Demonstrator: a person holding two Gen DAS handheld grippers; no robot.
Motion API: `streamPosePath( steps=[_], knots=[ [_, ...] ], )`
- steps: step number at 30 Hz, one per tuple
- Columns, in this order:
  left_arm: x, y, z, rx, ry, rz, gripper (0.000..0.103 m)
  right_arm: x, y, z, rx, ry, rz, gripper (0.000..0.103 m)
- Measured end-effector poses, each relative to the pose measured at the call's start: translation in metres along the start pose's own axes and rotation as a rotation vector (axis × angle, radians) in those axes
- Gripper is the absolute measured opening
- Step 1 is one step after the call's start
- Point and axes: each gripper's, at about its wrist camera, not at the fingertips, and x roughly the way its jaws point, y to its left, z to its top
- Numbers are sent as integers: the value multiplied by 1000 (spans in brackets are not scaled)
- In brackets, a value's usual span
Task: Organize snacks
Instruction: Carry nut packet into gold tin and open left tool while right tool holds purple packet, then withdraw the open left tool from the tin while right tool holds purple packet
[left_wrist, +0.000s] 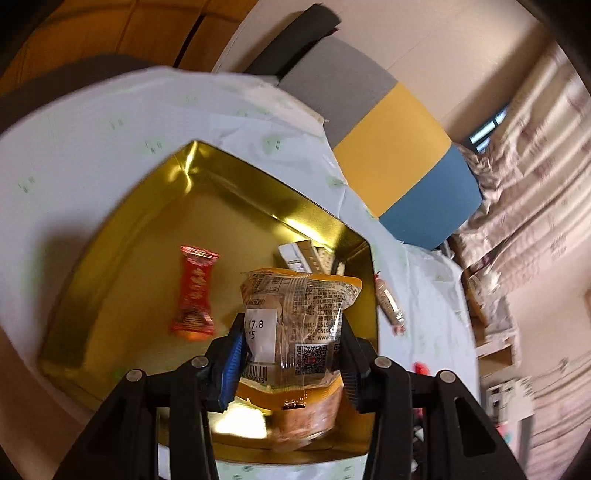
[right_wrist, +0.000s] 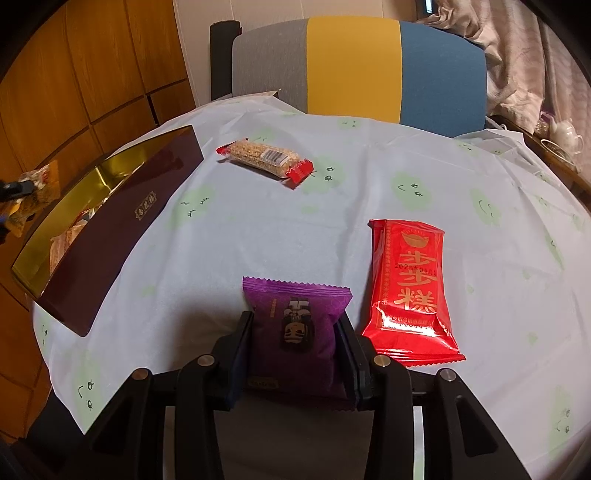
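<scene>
The left gripper (left_wrist: 291, 354) pinches a clear-and-orange crinkly snack packet (left_wrist: 295, 325) over the gold-lined box (left_wrist: 122, 266) — a red twisted candy (left_wrist: 194, 293) lies inside. The right gripper (right_wrist: 295, 350) clamps a purple pillow pouch (right_wrist: 295, 325) above the pale patterned tablecloth (right_wrist: 258, 229); only its view shows the red foil packet (right_wrist: 410, 291) and, farther off, the sesame bar (right_wrist: 264, 160).

The left gripper (left_wrist: 291, 354) is made of black plastic. Its arms are thick and bent, with long holes cut in them. Round silver screws (left_wrist: 382, 363) sit on top of the joints. The insides of its jaws have blue ridged pads (left_wrist: 231, 363). The right gripper (right_wrist: 295, 350) looks the same: black arms, shiny round screws (right_wrist: 206, 360), and dark blue pads (right_wrist: 240, 360) inside.
</scene>
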Motion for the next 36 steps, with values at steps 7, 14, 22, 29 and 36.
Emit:
streamPosePath(
  steps=[7,14,22,29,36],
  knots=[
    [29,-5,28,-52,3,30,46,0,0,0,1,-1,0,42],
    [68,-3,43,-53,58,70,47,0,-1,0,4,-1,2,42],
    [100,-1,45,-34,150,143,50,0,-1,0,6,-1,2,42],
    [87,4,36,-18,129,178,51,0,0,0,8,-1,2,42],
    [62,-9,34,75,73,157,54,0,0,0,16,-5,1,42]
  ],
)
